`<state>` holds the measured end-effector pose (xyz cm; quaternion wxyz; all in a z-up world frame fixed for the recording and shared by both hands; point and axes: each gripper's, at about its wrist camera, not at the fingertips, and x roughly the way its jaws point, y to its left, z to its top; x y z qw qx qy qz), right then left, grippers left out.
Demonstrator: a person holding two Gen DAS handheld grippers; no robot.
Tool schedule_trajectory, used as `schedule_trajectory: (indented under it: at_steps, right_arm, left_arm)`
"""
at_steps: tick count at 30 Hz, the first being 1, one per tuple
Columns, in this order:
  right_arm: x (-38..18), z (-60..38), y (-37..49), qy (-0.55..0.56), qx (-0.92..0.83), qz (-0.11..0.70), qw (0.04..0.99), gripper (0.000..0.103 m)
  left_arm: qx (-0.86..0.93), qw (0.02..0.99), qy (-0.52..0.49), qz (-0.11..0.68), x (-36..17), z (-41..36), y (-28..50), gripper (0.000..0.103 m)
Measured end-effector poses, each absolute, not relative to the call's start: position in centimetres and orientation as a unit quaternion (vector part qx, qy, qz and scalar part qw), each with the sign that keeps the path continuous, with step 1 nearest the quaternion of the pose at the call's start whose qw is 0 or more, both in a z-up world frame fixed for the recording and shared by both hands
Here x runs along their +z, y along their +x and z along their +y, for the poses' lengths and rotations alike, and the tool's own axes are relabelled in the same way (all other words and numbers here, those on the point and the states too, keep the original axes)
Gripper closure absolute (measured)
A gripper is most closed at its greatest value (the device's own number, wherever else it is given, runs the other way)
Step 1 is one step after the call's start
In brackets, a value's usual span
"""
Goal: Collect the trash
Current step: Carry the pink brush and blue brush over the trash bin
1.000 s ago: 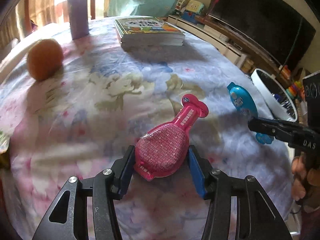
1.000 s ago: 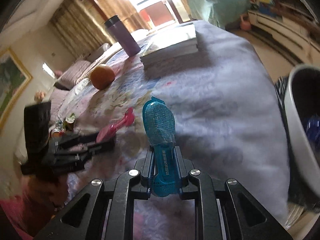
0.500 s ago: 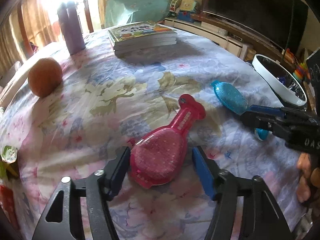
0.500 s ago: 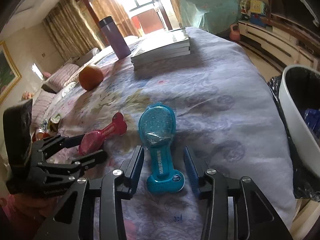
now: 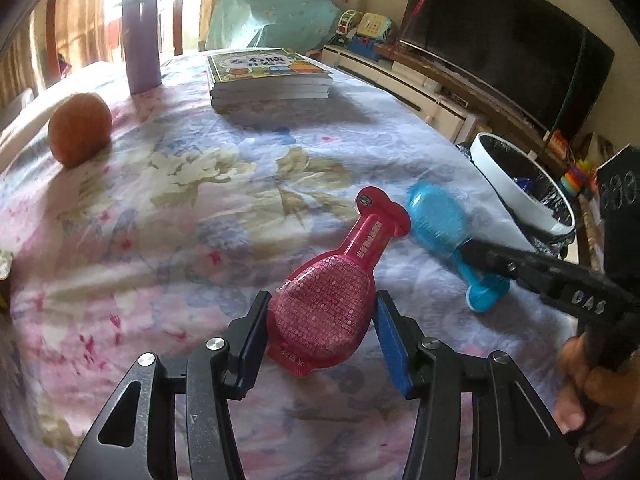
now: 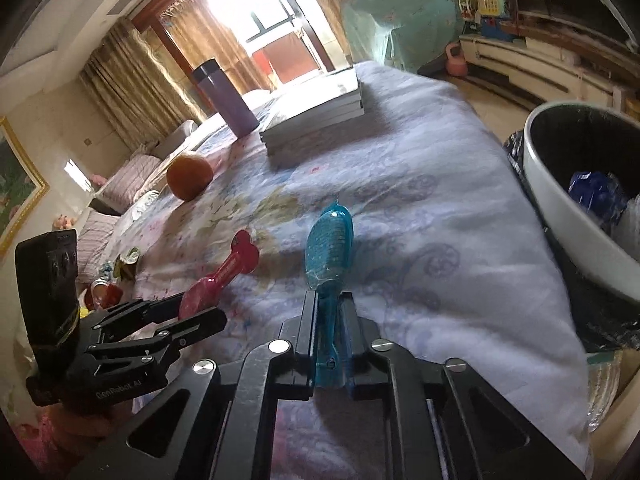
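A pink bottle-shaped plastic pack lies on the flowered tablecloth between the jaws of my left gripper, which touch its sides lightly. It also shows in the right wrist view. My right gripper is shut on the neck of a blue pack of the same shape, turned on edge. In the left wrist view the blue pack sits right of the pink one, held by the right gripper. A white bin with a black liner stands beyond the table's right edge.
An orange, a purple flask and a stack of books stand at the far side of the table. Wrappers lie near the left edge. A TV and a low cabinet are behind the bin.
My right gripper opened on the blue pack half a second ago and has shut on its neck again, turning it on edge. My left gripper's jaws have closed in around the pink pack.
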<state>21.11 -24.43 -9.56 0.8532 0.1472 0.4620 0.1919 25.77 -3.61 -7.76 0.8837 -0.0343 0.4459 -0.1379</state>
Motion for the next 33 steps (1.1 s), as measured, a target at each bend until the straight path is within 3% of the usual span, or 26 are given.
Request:
schedule_trajectory:
  at_steps: [2, 4, 5, 7, 10, 11, 12, 13, 33]
  right_arm:
    - [-9.8, -24.0, 21.3, 0.138, 0.192, 0.469, 0.851, 0.087]
    - [-10.2, -23.3, 21.4, 0.13, 0.198, 0.477, 0.847, 0.079]
    - [-10.4, -22.8, 21.5, 0.121, 0.202, 0.481, 0.845, 0.07]
    - [-10.2, -22.1, 21.4, 0.104, 0.201, 0.476, 0.85, 0.067]
    - [-10.2, -21.5, 21.3, 0.081, 0.194, 0.473, 0.856, 0.068]
    - [-10.2, -21.5, 21.3, 0.079, 0.191, 0.473, 0.857, 0.071]
    - [-10.2, -21.6, 21.2, 0.076, 0.186, 0.472, 0.858, 0.082]
    - [-10.2, -21.8, 21.2, 0.08, 0.182, 0.471, 0.859, 0.083]
    - [-6.0, -28.9, 17.2, 0.151, 0.154, 0.41, 0.886, 0.084]
  left_arm:
    - [-0.135, 0.885, -0.038, 0.444, -7.7, -3.5, 25.5, 0.053]
    - [-0.134, 0.885, -0.041, 0.445, -7.6, -3.4, 25.2, 0.053]
    - [-0.133, 0.885, -0.04, 0.445, -7.6, -3.3, 25.1, 0.053]
    - [-0.131, 0.885, -0.04, 0.446, -7.7, -3.2, 24.9, 0.053]
    - [-0.129, 0.884, -0.043, 0.447, -7.7, -3.0, 24.5, 0.054]
    - [-0.129, 0.884, -0.043, 0.447, -7.7, -3.1, 24.5, 0.054]
    - [-0.129, 0.885, -0.042, 0.446, -7.6, -3.1, 24.3, 0.053]
    - [-0.131, 0.885, -0.042, 0.445, -7.5, -3.3, 24.2, 0.054]
    - [-0.186, 0.884, -0.007, 0.429, -5.3, -9.3, 23.7, 0.054]
